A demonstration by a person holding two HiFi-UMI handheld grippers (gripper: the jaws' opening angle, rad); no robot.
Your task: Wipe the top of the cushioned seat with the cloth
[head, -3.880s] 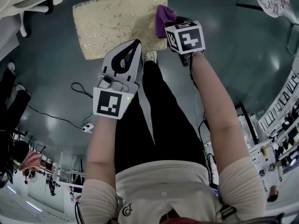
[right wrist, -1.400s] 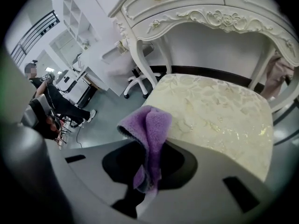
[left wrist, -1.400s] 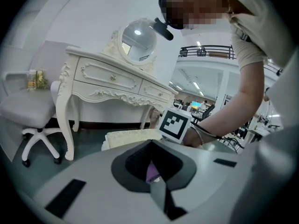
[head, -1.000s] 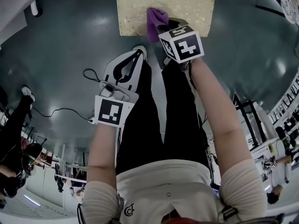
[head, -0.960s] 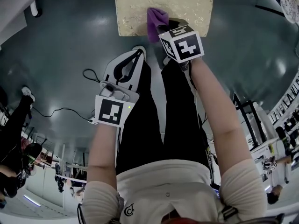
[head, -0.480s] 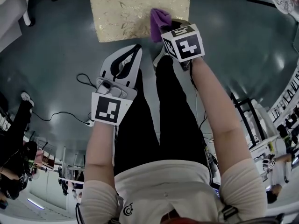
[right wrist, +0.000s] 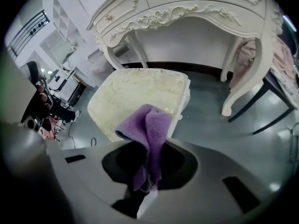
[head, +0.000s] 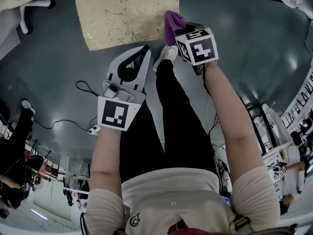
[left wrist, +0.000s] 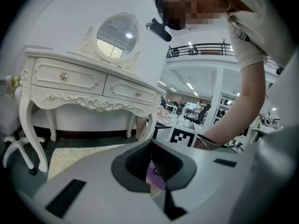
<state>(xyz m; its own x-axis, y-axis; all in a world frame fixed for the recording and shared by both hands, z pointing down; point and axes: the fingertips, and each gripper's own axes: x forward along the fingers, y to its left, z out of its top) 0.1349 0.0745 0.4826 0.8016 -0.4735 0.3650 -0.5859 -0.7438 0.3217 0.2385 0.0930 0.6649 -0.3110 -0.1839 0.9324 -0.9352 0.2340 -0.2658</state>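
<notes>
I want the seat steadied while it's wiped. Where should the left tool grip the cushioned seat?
Probably the near edge of the cushioned seat, toward its left corner, coming in level from the person's side with the left tool opened first. The pad is a flat slab whose thick rim suits a pinch top and bottom, and the cloth occupies the right edge.
</notes>
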